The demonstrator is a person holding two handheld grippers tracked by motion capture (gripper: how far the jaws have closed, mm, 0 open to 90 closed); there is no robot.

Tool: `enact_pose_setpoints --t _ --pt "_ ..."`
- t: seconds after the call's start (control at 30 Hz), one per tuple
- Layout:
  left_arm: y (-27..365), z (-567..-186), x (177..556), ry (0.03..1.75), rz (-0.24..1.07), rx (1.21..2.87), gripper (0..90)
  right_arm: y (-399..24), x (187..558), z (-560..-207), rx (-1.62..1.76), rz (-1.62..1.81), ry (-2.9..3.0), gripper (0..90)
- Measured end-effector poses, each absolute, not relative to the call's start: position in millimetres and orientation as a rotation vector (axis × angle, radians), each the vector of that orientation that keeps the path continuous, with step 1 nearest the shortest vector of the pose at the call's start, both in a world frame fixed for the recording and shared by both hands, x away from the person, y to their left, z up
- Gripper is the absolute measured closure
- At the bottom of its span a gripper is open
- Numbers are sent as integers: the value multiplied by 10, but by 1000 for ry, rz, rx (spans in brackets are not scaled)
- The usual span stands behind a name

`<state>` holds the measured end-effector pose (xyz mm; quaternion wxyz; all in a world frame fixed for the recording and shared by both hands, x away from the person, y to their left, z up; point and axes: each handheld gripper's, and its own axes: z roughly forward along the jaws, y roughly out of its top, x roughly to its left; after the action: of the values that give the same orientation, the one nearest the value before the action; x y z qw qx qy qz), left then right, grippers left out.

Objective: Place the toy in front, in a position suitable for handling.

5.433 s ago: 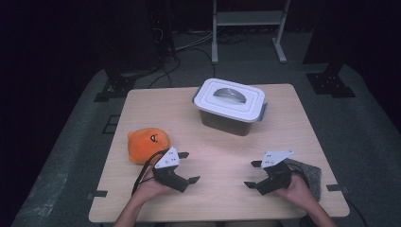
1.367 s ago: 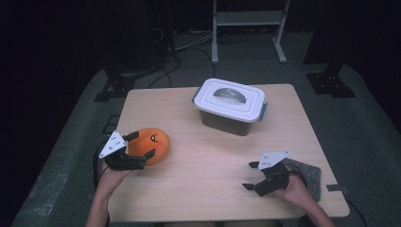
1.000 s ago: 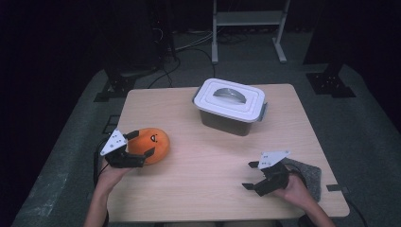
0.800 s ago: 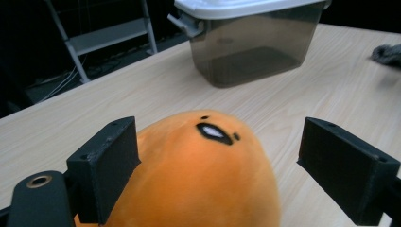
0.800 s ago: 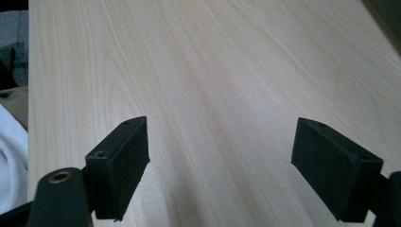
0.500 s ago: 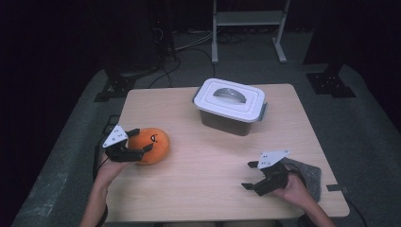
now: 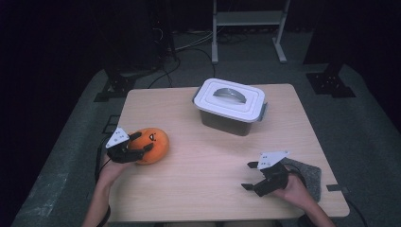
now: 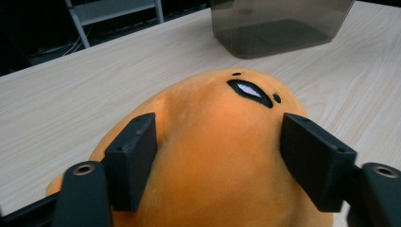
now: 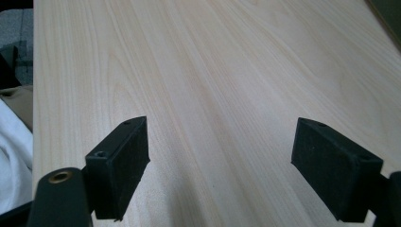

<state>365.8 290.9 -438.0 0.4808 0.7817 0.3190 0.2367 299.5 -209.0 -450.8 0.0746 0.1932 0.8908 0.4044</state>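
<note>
One pale wooden table (image 7: 222, 189) carries everything here, its grain running in long light streaks, and it stands on grey carpet in a dark room. Beyond the table's far edge there's a white metal rack (image 7: 248, 19), with cables trailing over the floor beside it. Black stand feet sit on the carpet off both far corners.

On the table's far half, a little right of centre, sits the grey storage box (image 7: 231, 106), its white lid with a grey handle clipped on. The orange plush toy (image 7: 150, 145) lies near the table's left edge, well apart from the box.

My left gripper (image 7: 141, 143) is around that plush right now, and its jaws have just been closing in on it. In the high view the black jaws reach over the toy's left side. My left gripper view gets in close: both pads (image 8: 135, 156) press against the orange fur, one on each flank, the stitched dark eye (image 8: 249, 92) faces up between them, and the box's smoky lower wall stands behind. That's a grip on the plush.

My right gripper (image 7: 250, 176) rests near the table's right front corner, on the edge of a grey mat (image 7: 309, 172). Its jaws are spread wide with nothing between them. The right gripper view shows bare wood running away between the two pads (image 9: 120, 163), plus a bit of white cloth (image 9: 12, 146) past the table's edge.
</note>
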Motion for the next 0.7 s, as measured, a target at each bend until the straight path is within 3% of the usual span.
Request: enact_pose_setpoints --t 0.27,0.7 --pt "2881 -4419 3687 801 596 1914 487 -2083 2988 -4506 578 1210 2676 186" --pt "2870 -4360 3619 806 656 1896 642 -2092 2984 -4500 570 1218 2676 186"
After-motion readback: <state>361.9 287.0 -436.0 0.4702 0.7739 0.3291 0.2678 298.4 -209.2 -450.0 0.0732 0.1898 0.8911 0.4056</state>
